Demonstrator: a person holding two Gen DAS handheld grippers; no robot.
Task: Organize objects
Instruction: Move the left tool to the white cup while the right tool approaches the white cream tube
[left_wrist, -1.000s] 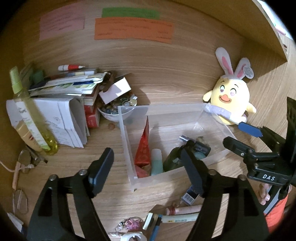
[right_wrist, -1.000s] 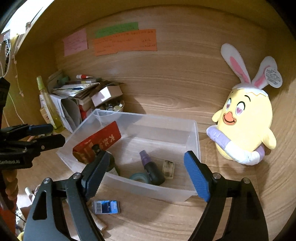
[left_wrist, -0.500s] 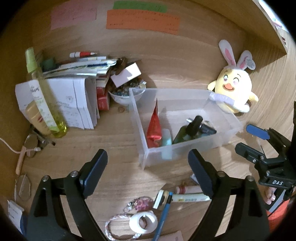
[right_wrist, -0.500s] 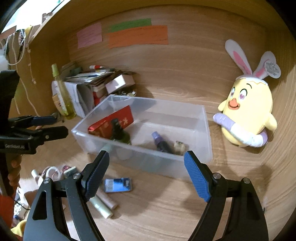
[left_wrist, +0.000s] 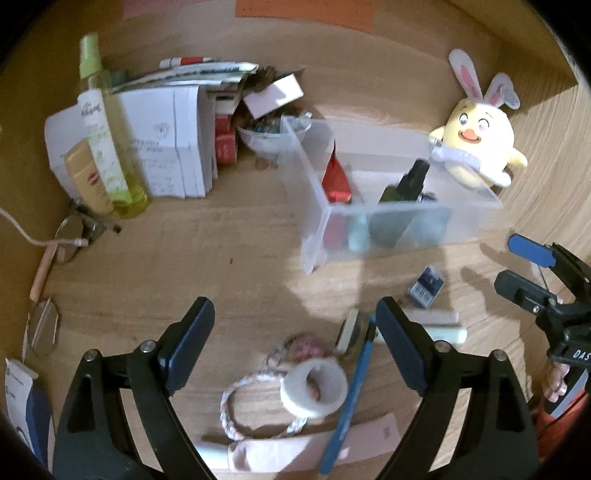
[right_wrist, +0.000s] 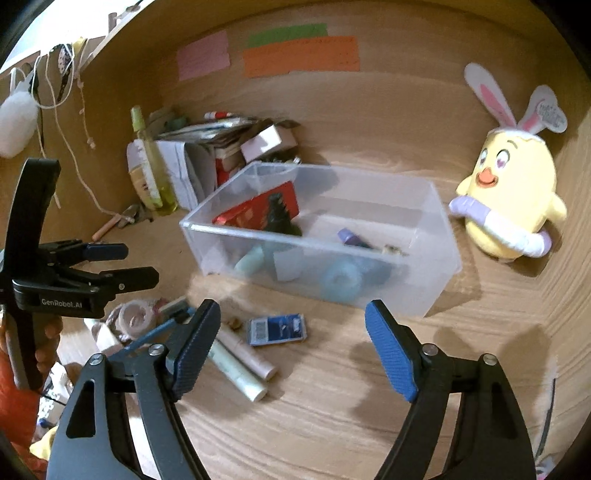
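Note:
A clear plastic bin (left_wrist: 317, 206) (right_wrist: 439, 236) stands on the wooden desk and holds a red packet (left_wrist: 334, 179), a dark green bottle (left_wrist: 404, 188), a purple-capped bottle (right_wrist: 351, 238) and a blue ring (right_wrist: 341, 280). In front of it lie a blue card pack (right_wrist: 277, 328) (left_wrist: 425, 285), two pale tubes (right_wrist: 242, 363), a white tape roll (left_wrist: 314, 384), a blue pen (left_wrist: 349, 398) and a braided cord (left_wrist: 236, 402). My left gripper (left_wrist: 295, 343) is open and empty above the tape roll. My right gripper (right_wrist: 293, 349) is open and empty above the card pack.
A yellow bunny plush (left_wrist: 476, 147) (right_wrist: 506, 199) sits right of the bin. A pile of papers and boxes (left_wrist: 173, 136), a yellow-green spray bottle (left_wrist: 107, 129) and a bowl (left_wrist: 266, 136) stand at the back left. Glasses (left_wrist: 42, 332) and a cable (left_wrist: 33, 236) lie at the left.
Both grippers have pulled back from the bin toward the desk's front, so the loose items in front of the bin now show. Both stay open and empty.

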